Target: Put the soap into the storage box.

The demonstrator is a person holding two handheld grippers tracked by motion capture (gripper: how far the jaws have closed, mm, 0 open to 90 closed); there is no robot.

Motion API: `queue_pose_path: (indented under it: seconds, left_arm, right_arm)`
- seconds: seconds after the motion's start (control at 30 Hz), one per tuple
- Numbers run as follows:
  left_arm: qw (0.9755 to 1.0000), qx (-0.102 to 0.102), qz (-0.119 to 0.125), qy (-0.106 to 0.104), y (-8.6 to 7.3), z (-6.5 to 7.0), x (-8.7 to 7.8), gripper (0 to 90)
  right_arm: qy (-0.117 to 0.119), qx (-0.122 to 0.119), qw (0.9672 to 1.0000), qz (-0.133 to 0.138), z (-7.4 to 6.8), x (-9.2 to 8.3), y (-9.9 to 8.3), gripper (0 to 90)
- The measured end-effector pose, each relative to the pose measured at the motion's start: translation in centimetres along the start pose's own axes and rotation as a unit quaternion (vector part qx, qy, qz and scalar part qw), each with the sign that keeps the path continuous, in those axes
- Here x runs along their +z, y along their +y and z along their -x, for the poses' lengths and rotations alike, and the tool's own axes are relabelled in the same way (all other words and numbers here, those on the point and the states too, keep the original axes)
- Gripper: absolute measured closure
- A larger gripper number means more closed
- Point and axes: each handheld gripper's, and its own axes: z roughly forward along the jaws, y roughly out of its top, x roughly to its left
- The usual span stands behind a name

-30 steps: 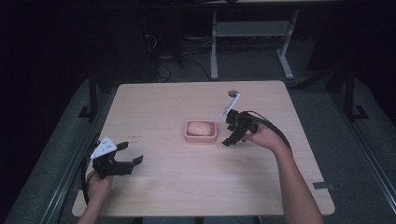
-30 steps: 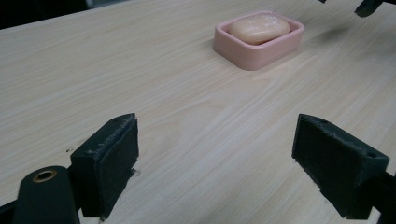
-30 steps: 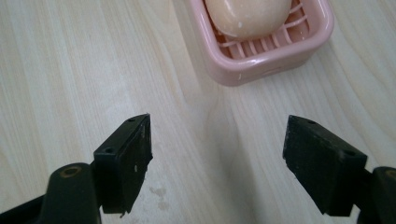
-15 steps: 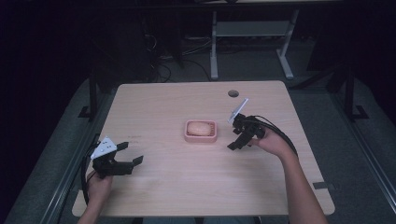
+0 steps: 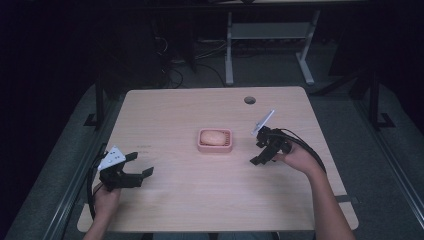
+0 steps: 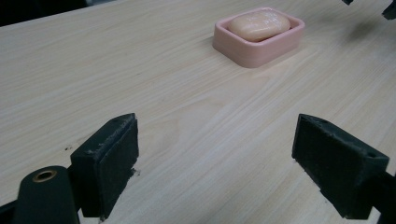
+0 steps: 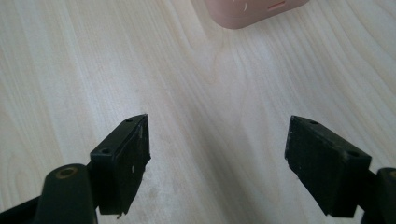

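The pink soap dish (image 5: pixel 215 141) sat near the middle of the table (image 5: pixel 165 110) with the soap bar (image 6: pixel 258 24) lying in it. My left gripper (image 5: pixel 139 166) rested near the front left corner, jaws spread and empty. My right gripper (image 5: pixel 259 151) hovered just right of the dish, jaws likewise apart, holding nothing.

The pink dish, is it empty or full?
Full: the pink dish holds a bar of soap inside its rim.

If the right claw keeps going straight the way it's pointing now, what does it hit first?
Most likely the pink soap dish, straight ahead past the open right claw. Only bare table lies between them. The claw tilts downward, though, so it might touch the wood first.
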Motion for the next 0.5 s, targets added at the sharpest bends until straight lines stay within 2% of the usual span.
queue_pose_path:
  seconds: [0.5]
  left_arm:
    - [1.0,0.001,0.0,0.002,0.0,0.0,0.0,14.3]
  right_arm:
    - [-0.004,0.009,0.9999,0.006,-0.5,-0.1,-1.9,21.4]
